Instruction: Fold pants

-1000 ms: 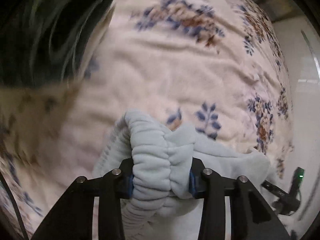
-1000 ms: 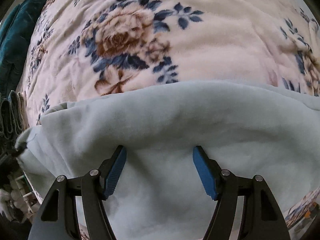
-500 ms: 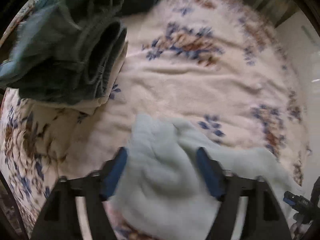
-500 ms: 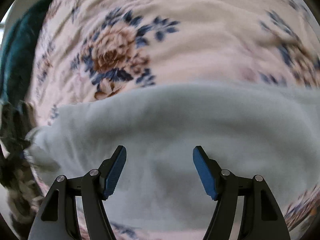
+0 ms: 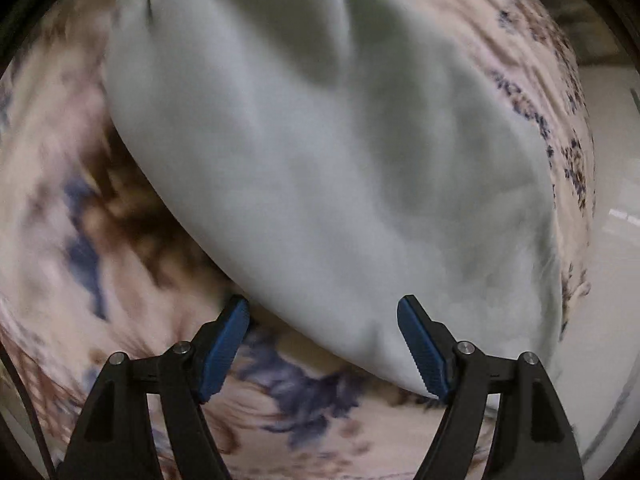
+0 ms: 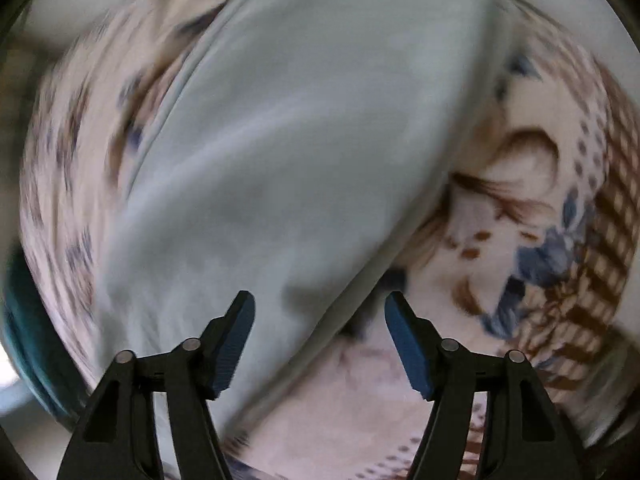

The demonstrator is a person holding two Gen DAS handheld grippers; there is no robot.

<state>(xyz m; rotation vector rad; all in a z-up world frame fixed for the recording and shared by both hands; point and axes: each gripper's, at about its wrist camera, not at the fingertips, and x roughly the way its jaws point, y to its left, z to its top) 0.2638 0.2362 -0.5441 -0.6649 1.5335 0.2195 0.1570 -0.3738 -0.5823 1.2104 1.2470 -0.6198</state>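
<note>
The pale blue-grey fleece pants (image 5: 320,140) lie spread on a floral blanket (image 5: 100,240), running diagonally through a blurred left wrist view. My left gripper (image 5: 322,308) hovers open over their near edge, and its blue pads touch no cloth. In the right wrist view the pants (image 6: 280,160) also slant from lower left to upper right. My right gripper (image 6: 320,300) stands over their right edge. Its jaws are closing a little, the pants' edge lies below the gap, and the pads press on nothing.
The cream blanket (image 6: 500,240) with blue and brown flowers covers the bed around the pants. A teal garment (image 6: 24,340) shows at the left rim of the right wrist view. Pale floor (image 5: 608,240) lies past the bed's right edge.
My left gripper let go of the bunched waistband, opened and swung along the pants. My right gripper slid sideways and rolled, so the pants now slant across its view.
</note>
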